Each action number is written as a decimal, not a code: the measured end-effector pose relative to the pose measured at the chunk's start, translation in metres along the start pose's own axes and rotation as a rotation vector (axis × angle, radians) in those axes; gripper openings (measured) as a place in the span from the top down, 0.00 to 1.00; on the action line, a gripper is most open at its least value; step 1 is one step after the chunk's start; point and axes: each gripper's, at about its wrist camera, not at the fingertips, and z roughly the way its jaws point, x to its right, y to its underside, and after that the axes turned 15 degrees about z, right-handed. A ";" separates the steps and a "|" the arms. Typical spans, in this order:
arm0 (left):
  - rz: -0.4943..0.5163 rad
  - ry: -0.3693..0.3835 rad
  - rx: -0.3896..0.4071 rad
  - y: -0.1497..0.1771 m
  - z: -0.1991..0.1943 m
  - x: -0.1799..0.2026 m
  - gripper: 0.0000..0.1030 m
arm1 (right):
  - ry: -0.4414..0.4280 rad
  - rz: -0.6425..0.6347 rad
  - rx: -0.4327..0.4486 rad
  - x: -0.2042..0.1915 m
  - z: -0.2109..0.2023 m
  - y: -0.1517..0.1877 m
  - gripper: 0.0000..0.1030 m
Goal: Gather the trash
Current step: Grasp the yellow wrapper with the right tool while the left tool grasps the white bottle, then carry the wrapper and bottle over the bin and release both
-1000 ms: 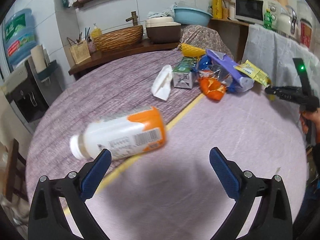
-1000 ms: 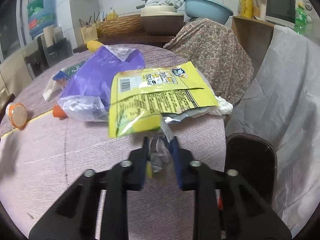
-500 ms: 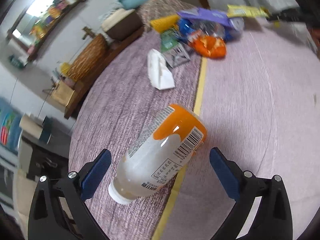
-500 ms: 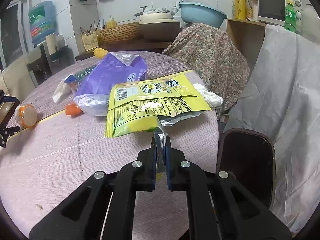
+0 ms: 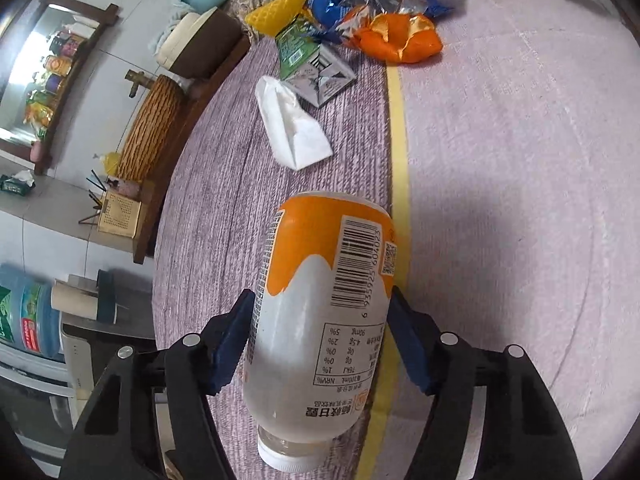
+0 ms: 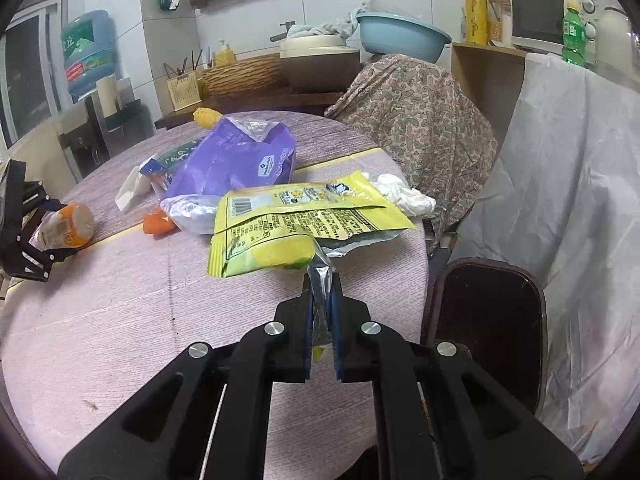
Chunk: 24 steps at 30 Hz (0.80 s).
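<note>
Left wrist view: the left gripper [image 5: 320, 344], jaws just closing, straddles the light, slippery bottle [image 5: 320, 320] mid-body, cap at 6 o'clock. The right gripper [image 6: 321, 312] stands clamped on the limp yellow wrapper [image 6: 296, 220]'s foil corner.

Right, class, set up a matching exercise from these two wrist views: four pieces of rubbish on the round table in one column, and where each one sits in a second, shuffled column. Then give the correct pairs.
Things:
1. white plastic bottle with orange label
2. yellow foil snack packet
3. folded white paper tissue
4. orange peel

Places:
A. lying loose on the darker purple cloth
B. pinched at one corner by the right gripper
C. between the blue pads of the left gripper
D. at the far end of the yellow tape line

Pairs: 1-C, 2-B, 3-A, 4-D
</note>
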 end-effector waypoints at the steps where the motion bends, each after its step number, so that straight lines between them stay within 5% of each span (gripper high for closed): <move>1: -0.013 0.007 0.011 -0.001 -0.003 0.001 0.37 | -0.003 0.002 0.003 0.001 -0.002 0.000 0.92; 13: -0.247 0.015 0.268 -0.028 -0.065 0.013 0.40 | -0.041 0.023 0.053 0.014 -0.039 0.005 0.92; 24: -0.400 0.075 0.472 -0.101 -0.102 0.029 0.41 | -0.071 0.043 0.099 0.036 -0.074 0.007 0.92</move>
